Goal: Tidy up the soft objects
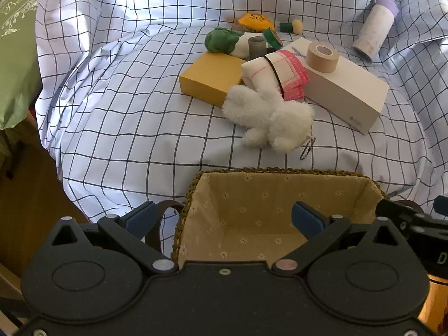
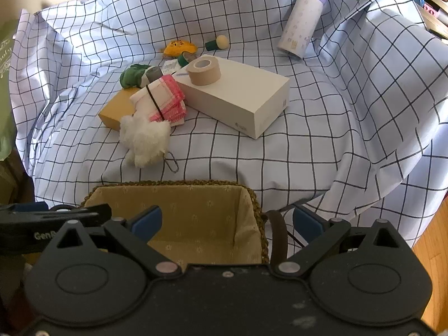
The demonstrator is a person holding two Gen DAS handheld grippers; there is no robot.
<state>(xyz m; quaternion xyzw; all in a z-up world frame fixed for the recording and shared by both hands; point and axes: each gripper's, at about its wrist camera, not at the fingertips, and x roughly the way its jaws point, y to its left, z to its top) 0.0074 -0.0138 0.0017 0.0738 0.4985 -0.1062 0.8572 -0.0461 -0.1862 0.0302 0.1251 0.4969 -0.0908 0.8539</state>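
Note:
A woven basket [image 1: 274, 172] [image 2: 168, 183] with a yellow flowered lining stands near the front of the checked cloth, nothing inside it. Beyond it lies a white plush toy [image 1: 268, 117] [image 2: 145, 137] with a bead chain. Behind that is a rolled white and pink cloth [image 1: 275, 72] [image 2: 165, 100], then a green and white plush [image 1: 224, 40] [image 2: 134, 75] and a yellow plush [image 1: 256, 21] [image 2: 180, 47]. My left gripper [image 1: 224, 218] is open, straddling the basket's left wall. My right gripper [image 2: 226, 221] is open, straddling the right wall and brown handle [image 2: 278, 235].
A white box [image 1: 344, 89] [image 2: 238, 100] carries a roll of beige tape [image 1: 322, 56] [image 2: 203, 71]. A yellow box [image 1: 211, 79] [image 2: 117, 109], a grey cup [image 1: 256, 46], a green-capped peg [image 1: 291, 25] [image 2: 217, 43] and a purple-lidded bottle [image 1: 373, 28] [image 2: 303, 18] lie around. Wooden floor shows at both sides.

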